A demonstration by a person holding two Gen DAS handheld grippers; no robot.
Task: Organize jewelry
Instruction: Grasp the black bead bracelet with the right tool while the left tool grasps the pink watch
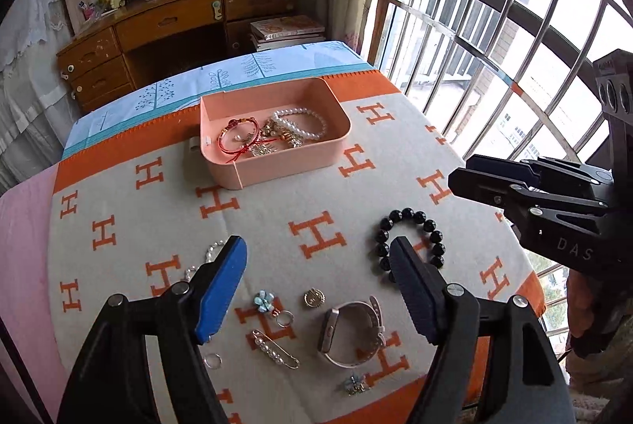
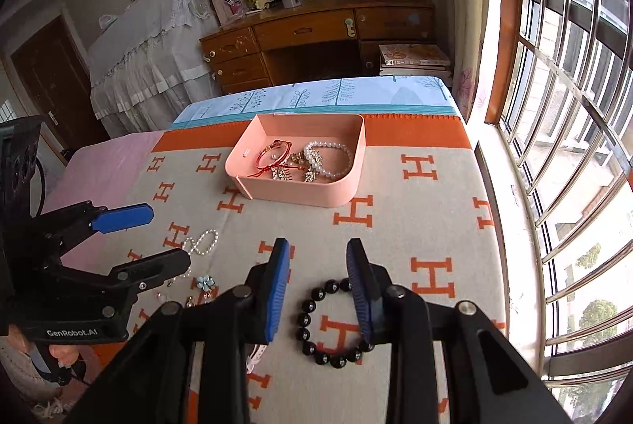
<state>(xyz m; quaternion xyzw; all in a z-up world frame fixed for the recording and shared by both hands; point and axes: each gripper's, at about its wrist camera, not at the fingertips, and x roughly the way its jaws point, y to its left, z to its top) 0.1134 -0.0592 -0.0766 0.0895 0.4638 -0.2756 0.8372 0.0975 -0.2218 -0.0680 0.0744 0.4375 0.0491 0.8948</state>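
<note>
A pink box [image 1: 253, 174] [image 2: 348, 194] sits on the H-patterned blanket and holds a red cord bracelet [image 1: 237, 139], a pearl bracelet [image 1: 304, 123] and gold pieces. Loose on the blanket: a black bead bracelet [image 1: 411, 226] [image 2: 316, 321], a pink watch [image 1: 352, 333], a gold round charm [image 1: 313, 298], a pearl pin [image 1: 275, 348], a blue flower charm [image 1: 264, 300] [image 2: 206, 282], a pearl chain [image 2: 203, 242]. My left gripper [image 1: 318, 265] is open above the small pieces. My right gripper [image 2: 319, 265] is open and empty over the black bracelet.
The blanket [image 1: 118, 226] covers a bed beside a barred window [image 2: 573, 107] on the right. A wooden desk [image 2: 316, 36] and a stack of books [image 2: 411, 59] stand beyond the bed's far end. A second flower charm [image 1: 356, 384] and a small ring [image 1: 213, 360] lie near the front.
</note>
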